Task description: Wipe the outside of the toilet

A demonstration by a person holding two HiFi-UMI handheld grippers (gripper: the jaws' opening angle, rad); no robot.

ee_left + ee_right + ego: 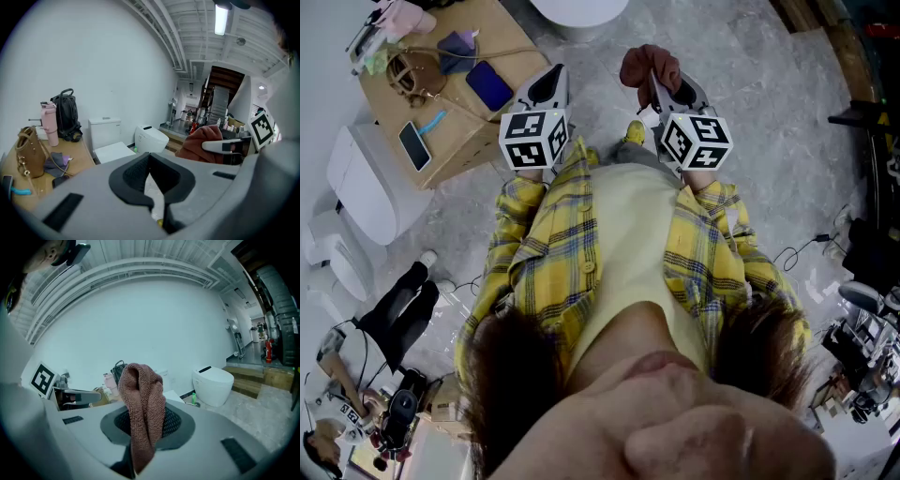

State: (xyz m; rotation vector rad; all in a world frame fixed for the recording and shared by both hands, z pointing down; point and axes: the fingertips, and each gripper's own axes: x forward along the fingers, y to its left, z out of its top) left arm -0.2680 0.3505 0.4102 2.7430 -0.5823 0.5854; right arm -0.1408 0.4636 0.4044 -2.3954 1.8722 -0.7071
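Note:
A white toilet (579,11) stands on the grey floor ahead of me; it also shows as a tank and lid toilet (110,140) in the left gripper view. A second, rounded white toilet (151,139) sits beside it and is seen as the rounded toilet (213,385) in the right gripper view. My right gripper (667,89) is shut on a brown knitted cloth (649,66), which drapes over the jaws as the cloth (140,399). My left gripper (546,89) is shut with nothing in it, its black pads (136,176) together. Both grippers are held in front of my chest, well short of either toilet.
A wooden table (478,131) at the left carries a tan handbag (27,152), a pink tumbler (49,123), a black backpack (66,115), a phone (414,145) and a dark pouch (489,84). White fixtures (361,183) lie by the table. A small green bottle (193,399) stands by the rounded toilet.

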